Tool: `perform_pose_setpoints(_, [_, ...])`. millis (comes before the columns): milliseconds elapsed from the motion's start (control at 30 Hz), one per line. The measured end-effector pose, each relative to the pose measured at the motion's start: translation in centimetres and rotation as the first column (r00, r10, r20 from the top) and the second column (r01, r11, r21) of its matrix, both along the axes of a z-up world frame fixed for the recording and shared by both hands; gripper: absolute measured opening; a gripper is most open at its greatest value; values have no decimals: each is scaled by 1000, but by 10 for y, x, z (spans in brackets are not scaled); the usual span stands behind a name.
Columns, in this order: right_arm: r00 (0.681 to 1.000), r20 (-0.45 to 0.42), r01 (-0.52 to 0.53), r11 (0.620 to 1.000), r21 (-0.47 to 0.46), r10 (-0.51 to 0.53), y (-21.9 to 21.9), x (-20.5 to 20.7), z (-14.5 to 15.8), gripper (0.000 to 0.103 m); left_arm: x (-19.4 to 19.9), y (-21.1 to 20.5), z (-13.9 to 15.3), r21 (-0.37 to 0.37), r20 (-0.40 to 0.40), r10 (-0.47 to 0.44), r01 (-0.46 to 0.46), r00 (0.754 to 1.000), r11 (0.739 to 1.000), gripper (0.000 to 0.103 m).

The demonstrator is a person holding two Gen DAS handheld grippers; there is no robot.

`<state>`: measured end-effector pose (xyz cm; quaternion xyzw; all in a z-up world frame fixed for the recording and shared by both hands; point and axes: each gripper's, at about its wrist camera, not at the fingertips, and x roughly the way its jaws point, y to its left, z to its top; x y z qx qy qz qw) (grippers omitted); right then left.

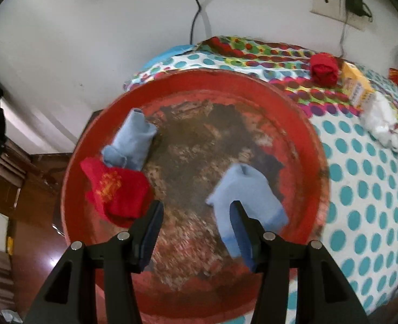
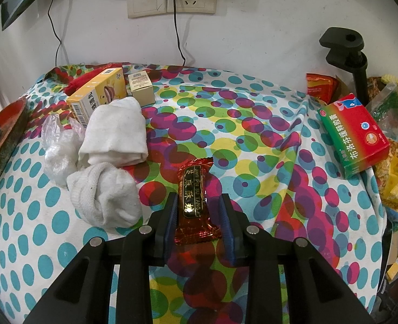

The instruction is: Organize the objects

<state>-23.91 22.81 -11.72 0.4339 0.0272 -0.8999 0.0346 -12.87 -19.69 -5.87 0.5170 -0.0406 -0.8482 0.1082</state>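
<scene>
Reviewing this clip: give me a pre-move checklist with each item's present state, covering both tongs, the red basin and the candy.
1. Left tongs empty, jaws apart above the red basin: ok.
2. Socks in the basin, two light blue and one red: ok.
3. Right tongs straddle the red candy packet: ok.
4. Pads pressing the packet firmly: cannot tell.
5. White socks beside the packet, not touching it: ok.
6. All loose socks in the basin: not ok.

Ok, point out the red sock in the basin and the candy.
red sock (image 1: 115, 191), left wrist view, middle of the fabric.
candy (image 2: 194, 197), right wrist view, centre of its black label.
</scene>
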Motion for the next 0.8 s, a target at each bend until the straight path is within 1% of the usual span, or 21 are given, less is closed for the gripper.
perform_pose_setpoints(33, [1000,0,0,1000,-1,0,1,0,0,29,2,-2,2,38,-2,0,0,1000,999,52])
perform_pose_setpoints(67, [1000,0,0,1000,1,0,0,0,0,29,3,-3,3,50,-8,5,-5,1000,999,52])
perform_pose_setpoints(167, [1000,-1,0,1000,4,0,0,0,0,29,6,-7,8,43,-28,32,-31,999,999,52])
perform_pose_setpoints(233, [1000,-2,1,1000,6,-1,0,-1,1,29,7,-11,8,54,-27,43,-42,999,998,52])
perform_pose_setpoints(333, [1000,-7,2,999,35,-2,-2,0,1,28,8,-18,9,71,-19,61,-60,998,996,52])
perform_pose_setpoints(467, [1000,2,31,999,23,-31,0,1,2,22,11,-26,14,82,-25,82,-80,996,993,52])
perform_pose_setpoints(533, [999,5,47,999,24,-47,4,1,3,21,13,-30,17,89,-31,96,-93,995,992,52])
perform_pose_setpoints(667, [997,2,72,997,35,-72,10,8,10,20,17,-41,22,100,-28,141,-137,990,985,52])
perform_pose_setpoints(800, [996,-12,94,995,22,-93,21,16,23,19,22,-52,25,125,-22,174,-170,985,978,52])
